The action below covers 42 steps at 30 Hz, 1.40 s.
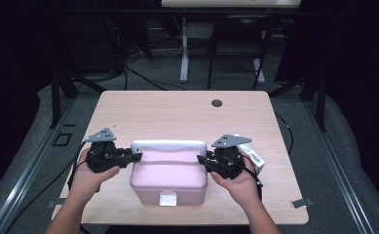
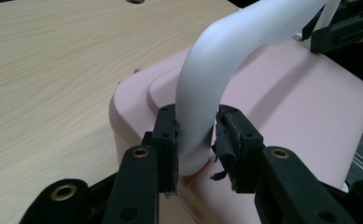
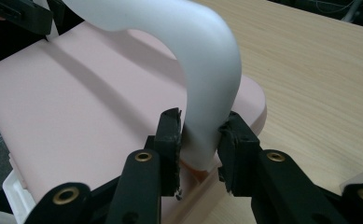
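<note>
Gripping white handle (image 2: 207,88), both ends

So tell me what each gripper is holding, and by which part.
Both hold the pink box's white handle. The left gripper clamps its lower end on one side of the lid, and the right gripper clamps the opposite end.

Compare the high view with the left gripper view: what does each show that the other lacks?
The high view alone takes in the whole table, both hands, the clear latch on the pink box's front, and a small white packet beside the right hand.

The left gripper view alone shows the contact up close: the left gripper has its fingers around the foot of the white handle, where the handle meets the lid.

Both show the pink box, its raised white handle, the wooden tabletop and the right gripper at the handle's far end.
</note>
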Each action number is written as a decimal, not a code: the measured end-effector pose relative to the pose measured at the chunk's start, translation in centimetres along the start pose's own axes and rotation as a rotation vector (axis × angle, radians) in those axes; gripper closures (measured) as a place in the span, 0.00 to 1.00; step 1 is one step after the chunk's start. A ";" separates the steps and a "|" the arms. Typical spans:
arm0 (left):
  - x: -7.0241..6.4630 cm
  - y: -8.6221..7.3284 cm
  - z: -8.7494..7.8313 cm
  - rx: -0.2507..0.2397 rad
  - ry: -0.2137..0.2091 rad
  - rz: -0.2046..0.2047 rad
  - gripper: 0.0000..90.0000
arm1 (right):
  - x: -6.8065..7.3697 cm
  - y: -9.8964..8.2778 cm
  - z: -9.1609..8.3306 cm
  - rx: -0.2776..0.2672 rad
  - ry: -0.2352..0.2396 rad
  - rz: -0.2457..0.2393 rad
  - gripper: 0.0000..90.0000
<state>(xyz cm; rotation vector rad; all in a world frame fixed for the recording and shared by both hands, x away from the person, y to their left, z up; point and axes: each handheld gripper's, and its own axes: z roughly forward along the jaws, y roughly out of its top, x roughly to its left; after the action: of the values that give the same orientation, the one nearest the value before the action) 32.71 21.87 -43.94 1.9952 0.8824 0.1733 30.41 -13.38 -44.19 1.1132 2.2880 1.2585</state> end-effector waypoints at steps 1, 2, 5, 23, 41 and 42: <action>0.0 0.0 0.0 0.000 0.000 0.000 0.77 | 0.0 0.0 0.0 0.000 0.000 0.000 0.78; 0.0 -0.1 0.1 0.000 0.004 0.000 0.77 | 0.0 0.0 0.1 -0.003 0.001 0.001 0.78; 0.1 -0.2 0.3 0.011 0.008 0.003 0.81 | -0.1 -0.1 0.1 -0.005 0.006 0.005 0.79; -0.2 -0.1 0.5 -0.005 0.027 0.002 0.82 | -0.2 0.0 -0.2 -0.017 -0.008 0.018 0.81; -0.6 0.4 -0.6 -0.071 0.019 0.003 0.78 | 0.0 0.4 -1.1 -0.100 -0.017 0.008 0.81; -0.6 0.4 -0.8 -0.070 0.015 0.000 0.77 | 0.0 0.3 -1.1 -0.100 -0.018 0.008 0.81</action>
<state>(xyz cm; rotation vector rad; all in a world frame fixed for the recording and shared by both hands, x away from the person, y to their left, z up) 32.16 21.87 -43.03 1.9310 0.8741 0.2162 29.93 -13.88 -43.28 1.0952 2.1842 1.3446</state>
